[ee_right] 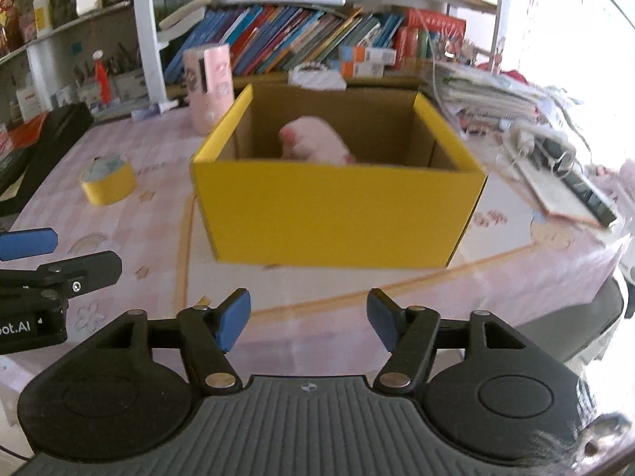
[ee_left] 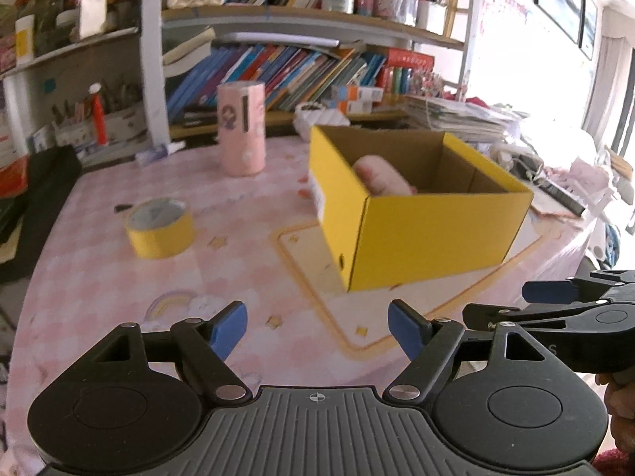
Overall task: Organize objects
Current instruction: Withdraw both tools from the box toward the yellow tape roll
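Both tools hang low over a pink, cloud-patterned worktop (ee_left: 99,277), side by side and aimed the same way. The left hand-held gripper (ee_left: 317,331) stands with its blue pads (ee_left: 228,327) spread wide and nothing between them; only bare cloth and an orange printed outline show in the gap. The right hand-held gripper (ee_right: 308,323) is also parted, a little less widely, and it too holds nothing. In the left wrist view the right tool juts in from the right edge, just beside the left one; in the right wrist view the left tool's blue tip and black linkage sit at the left edge. Straight ahead of the right hand-held gripper, and ahead and to the right of the left one, stands an open yellow cardboard box (ee_right: 337,214) resting on the worktop, its plain brown inside showing. A pink soft toy (ee_right: 313,142) lies inside it, toward the far left part, with only its top visible over the near wall. Ahead and to the left of both tools, well apart from the box, a roll of yellow tape (ee_left: 160,228) lies flat on the cloth. Farther off on that same side a pink cylindrical container (ee_left: 242,129) stands upright near the back edge. Beyond it, bookshelves (ee_left: 301,67) crammed with leaning books fill the background.
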Demonstrator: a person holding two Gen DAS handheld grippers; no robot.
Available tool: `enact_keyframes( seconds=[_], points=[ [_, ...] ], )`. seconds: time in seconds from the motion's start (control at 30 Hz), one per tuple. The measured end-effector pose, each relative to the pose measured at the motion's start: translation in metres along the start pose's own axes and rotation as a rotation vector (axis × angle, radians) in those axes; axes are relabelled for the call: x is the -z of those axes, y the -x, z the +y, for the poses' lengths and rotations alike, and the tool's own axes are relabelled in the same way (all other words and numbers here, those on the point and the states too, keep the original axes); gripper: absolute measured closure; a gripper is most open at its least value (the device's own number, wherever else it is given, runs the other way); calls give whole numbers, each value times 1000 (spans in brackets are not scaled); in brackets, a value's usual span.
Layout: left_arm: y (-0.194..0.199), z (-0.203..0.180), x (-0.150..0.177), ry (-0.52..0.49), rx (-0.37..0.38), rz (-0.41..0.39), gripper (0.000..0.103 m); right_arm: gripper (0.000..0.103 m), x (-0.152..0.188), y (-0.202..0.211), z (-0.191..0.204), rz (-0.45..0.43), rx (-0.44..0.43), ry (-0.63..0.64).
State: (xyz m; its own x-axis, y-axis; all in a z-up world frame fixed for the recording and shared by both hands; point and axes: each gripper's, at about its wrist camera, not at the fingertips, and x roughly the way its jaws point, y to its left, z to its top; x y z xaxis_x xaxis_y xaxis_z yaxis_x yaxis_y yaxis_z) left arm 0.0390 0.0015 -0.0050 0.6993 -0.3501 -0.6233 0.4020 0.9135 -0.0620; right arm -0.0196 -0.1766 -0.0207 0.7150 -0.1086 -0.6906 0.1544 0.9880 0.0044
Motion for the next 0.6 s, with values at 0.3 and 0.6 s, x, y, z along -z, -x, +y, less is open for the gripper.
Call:
enact_keyframes(
  seconds=[0.3,0.6],
  points=[
    [23,23,23,15,-48,32,22,33,20,3,35,55,-44,13],
    [40,50,38,53,-102,48,22,32,25,5,70,74,-95,57]
  ],
)
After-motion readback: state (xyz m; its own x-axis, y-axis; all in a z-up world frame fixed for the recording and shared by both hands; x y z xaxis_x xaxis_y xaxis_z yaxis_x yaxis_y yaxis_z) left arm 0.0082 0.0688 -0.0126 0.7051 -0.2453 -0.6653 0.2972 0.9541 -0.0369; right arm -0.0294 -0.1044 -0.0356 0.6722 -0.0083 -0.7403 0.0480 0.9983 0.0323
